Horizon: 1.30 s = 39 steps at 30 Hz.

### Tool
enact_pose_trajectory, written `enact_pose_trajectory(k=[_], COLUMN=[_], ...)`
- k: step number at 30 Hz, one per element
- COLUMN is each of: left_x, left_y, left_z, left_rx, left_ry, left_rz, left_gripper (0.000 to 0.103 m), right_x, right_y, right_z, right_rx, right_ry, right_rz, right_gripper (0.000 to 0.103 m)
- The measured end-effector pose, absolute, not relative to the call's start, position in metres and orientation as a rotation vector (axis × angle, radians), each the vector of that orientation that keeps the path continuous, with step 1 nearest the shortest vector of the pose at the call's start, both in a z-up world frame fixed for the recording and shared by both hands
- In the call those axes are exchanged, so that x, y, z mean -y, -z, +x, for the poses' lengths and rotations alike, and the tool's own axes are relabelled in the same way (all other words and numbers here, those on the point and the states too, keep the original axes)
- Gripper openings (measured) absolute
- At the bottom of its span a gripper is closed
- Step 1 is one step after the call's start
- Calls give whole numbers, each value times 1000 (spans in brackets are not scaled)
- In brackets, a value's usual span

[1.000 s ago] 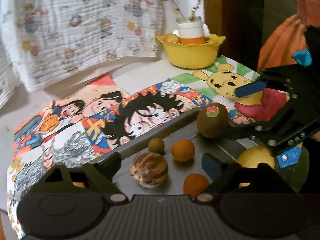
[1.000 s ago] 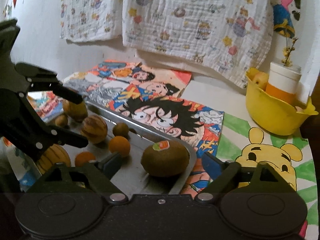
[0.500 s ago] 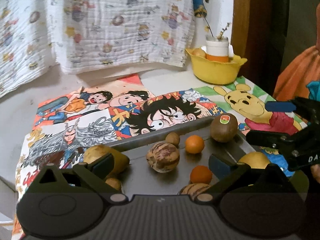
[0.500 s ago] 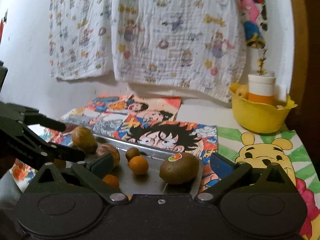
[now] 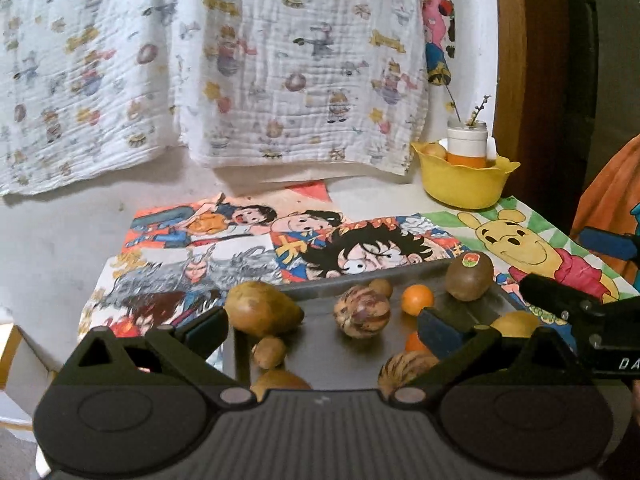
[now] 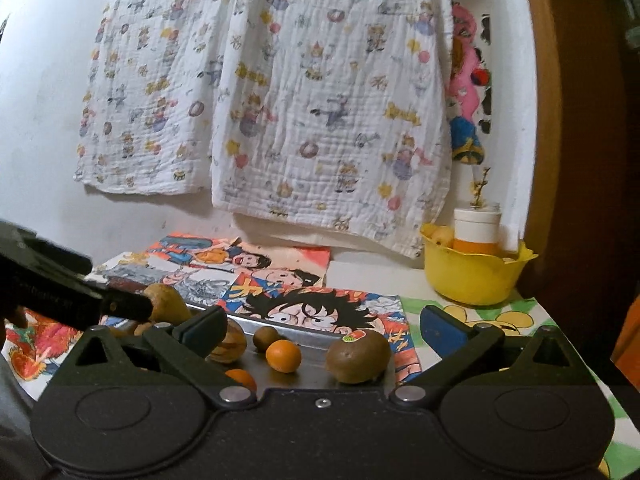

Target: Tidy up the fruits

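The fruits lie loose on a metal tray (image 5: 320, 360) that sits on cartoon-printed mats near the front of the table, which I take to be the gathering place for the sorting. Going from the tray's left edge in the left wrist view: a tan pear-shaped fruit (image 5: 262, 314) rests at the far left corner with two small brown fruits in front of it, probably kept together as one kind; a striped round fruit (image 5: 362, 316) sits mid-tray with a small brown ball behind it; a small orange fruit (image 5: 417, 300) lies just right of that; and a kiwi (image 5: 469, 276) with a sticker stands at the far right corner. The left gripper (image 5: 320, 332) hangs over the tray's near edge with its jaws having just been opening, now spread wide with nothing gripped. The right gripper (image 6: 322, 330) hovers by the tray's right side, its jaws likewise just opened wide and empty, the kiwi (image 6: 357, 356) and an orange fruit (image 6: 283, 356) lying loose between the fingers' line of sight. A yellow bowl (image 5: 464, 184) at the table's far right corner holds a white and orange cup and one pale fruit, so it may be a destination. The near fruits are cut off by the gripper bodies: a second striped fruit, a second orange one and a yellow one show only partly, and the tray's near edge is hidden entirely.
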<state>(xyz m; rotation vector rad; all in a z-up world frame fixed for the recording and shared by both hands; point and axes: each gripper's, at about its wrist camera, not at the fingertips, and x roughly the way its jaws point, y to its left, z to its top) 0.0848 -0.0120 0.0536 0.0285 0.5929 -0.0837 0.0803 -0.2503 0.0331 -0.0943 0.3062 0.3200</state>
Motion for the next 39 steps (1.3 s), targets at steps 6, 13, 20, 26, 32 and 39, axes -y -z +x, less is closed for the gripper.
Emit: enact_pose_trajectory(k=[6,13,20,26,32,39], left_x=[-2,-7,-11,-25,-27,-23], left_y=[-44,-37,-24,-24,-21,-15], left_z=[63,36,15,4,-4,-5], left_rx=[-589,-586,-573,-553,-550,-578], left_ry=[55,58,3,-35,-28,-24], left_rz=[-39,-7,23,-29,-29,-9], left_gripper=[103,103,103,103,103,103], right_x=[250,249,239,241,243,237], right_y=[-30,-23,-16,-9,-1,5], right_z=[63,46,25,12,8,0], right_rx=[-333,-358,-310,-319,-375,-400], right_ry=[-308,-298,-301,-292,-313,-308], right_rz=[-5,43,-53,-17,35,-15], right_gripper=[102,102,102,102,102,102])
